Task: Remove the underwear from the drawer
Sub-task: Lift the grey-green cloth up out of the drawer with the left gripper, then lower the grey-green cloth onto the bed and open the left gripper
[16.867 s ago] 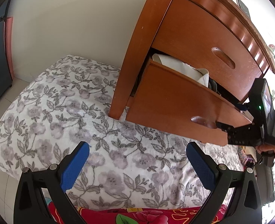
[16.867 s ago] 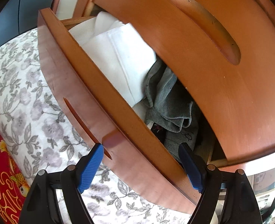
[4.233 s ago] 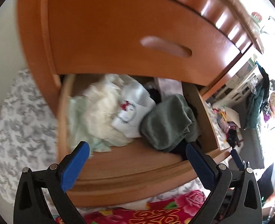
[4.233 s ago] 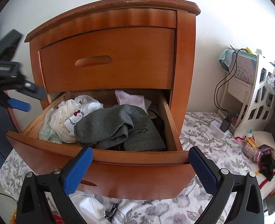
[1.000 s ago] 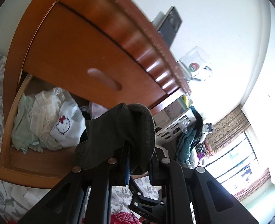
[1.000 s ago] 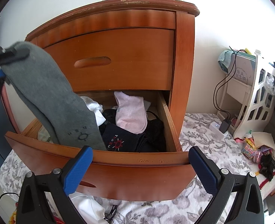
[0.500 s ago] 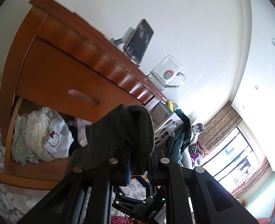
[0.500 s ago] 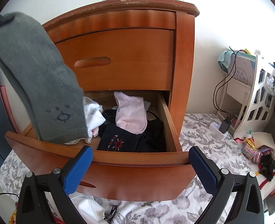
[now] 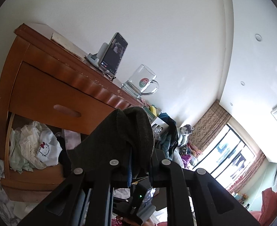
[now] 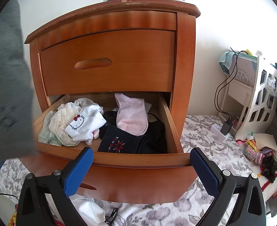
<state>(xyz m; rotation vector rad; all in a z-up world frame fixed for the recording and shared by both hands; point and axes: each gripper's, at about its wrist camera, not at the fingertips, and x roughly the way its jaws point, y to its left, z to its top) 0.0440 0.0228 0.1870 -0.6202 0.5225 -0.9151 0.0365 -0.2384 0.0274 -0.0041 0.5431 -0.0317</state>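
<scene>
1. A floral grey-and-white bedspread (image 10: 204, 146) covers the lower part of the right wrist view, under and around the furniture.
2. The orange-brown wooden nightstand (image 10: 185, 66) fills the centre of that view; its upper drawer is closed and its lower wooden drawer (image 10: 138, 180) is pulled out.
3. The grey knitted underwear garment (image 9: 119, 141) sits at the lower centre of the left wrist view, clamped in the left hand-held gripper (image 9: 138, 166), whose jaws are nearly together on the cloth. In the right wrist view the same cloth hangs as a blur down the left edge, outside the drawer.
4. The right hand-held gripper (image 10: 140, 171) stands wide open at the bottom of its view, blue pads in front of the drawer front, gripping nothing.
5. Inside the drawer lie a pale pink ribbed garment (image 10: 132, 113), a dark navy garment with a red sun print (image 10: 119, 143) and a white cloth with a cartoon cat face (image 10: 85, 122).
6. On the nightstand top stand a clear glass mug (image 9: 141, 82) and a black smartphone on a stand (image 9: 114, 54).
</scene>
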